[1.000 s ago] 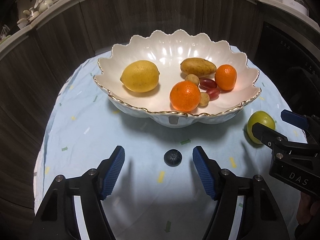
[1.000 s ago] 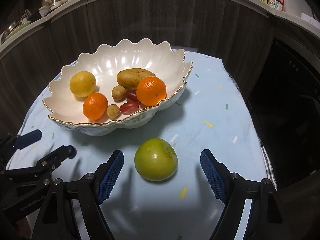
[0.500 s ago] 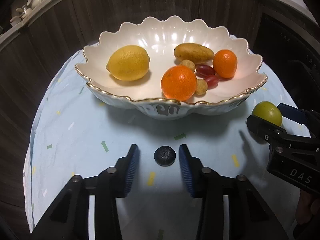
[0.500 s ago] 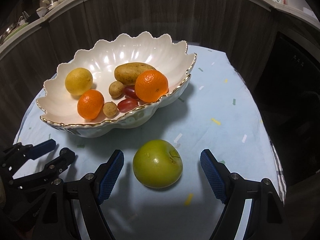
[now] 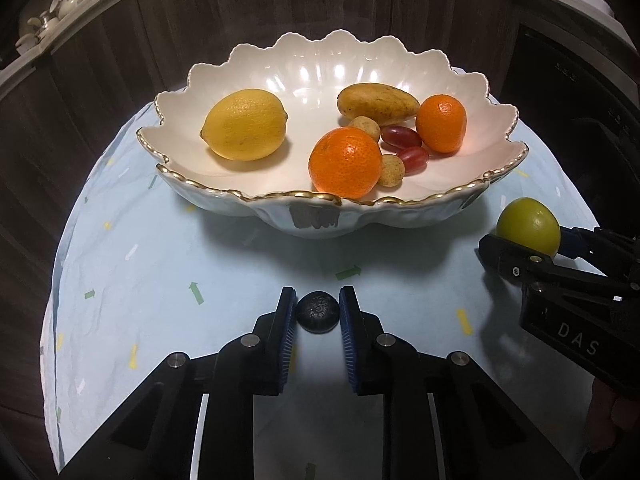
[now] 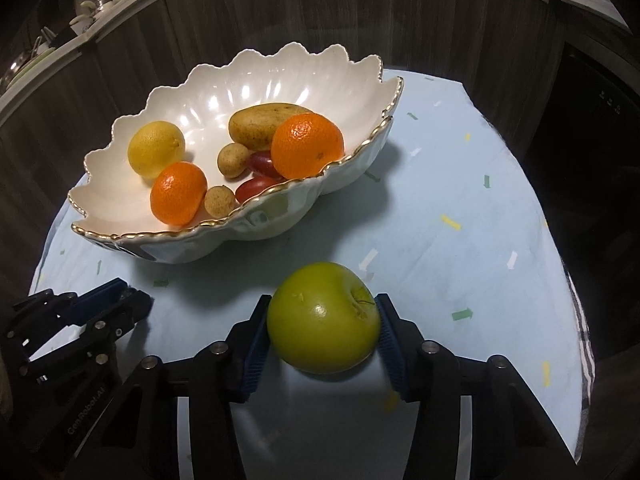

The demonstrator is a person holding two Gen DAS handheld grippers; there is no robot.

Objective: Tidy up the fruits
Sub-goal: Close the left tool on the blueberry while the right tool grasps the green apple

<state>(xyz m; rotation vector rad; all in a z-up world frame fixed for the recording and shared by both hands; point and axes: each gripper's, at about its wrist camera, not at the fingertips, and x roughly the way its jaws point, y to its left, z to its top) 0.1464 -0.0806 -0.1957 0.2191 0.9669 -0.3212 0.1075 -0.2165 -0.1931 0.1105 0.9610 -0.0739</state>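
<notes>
Pick-up step: my left hand-held gripper (image 5: 318,314) has just closed on the blueberry (image 5: 318,313), right hand-held gripper (image 6: 323,322) on the green apple (image 6: 323,322). Next: lift both into the bowl (image 5: 280,196).

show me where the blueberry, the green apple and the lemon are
blueberry (image 5: 317,312), left wrist view, on its dark top.
green apple (image 6: 323,318), right wrist view, middle of its skin.
lemon (image 5: 244,125), left wrist view, middle of its yellow side.

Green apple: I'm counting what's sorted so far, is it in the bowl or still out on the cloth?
Out. The green apple sits on the cloth in front of the bowl.
</notes>
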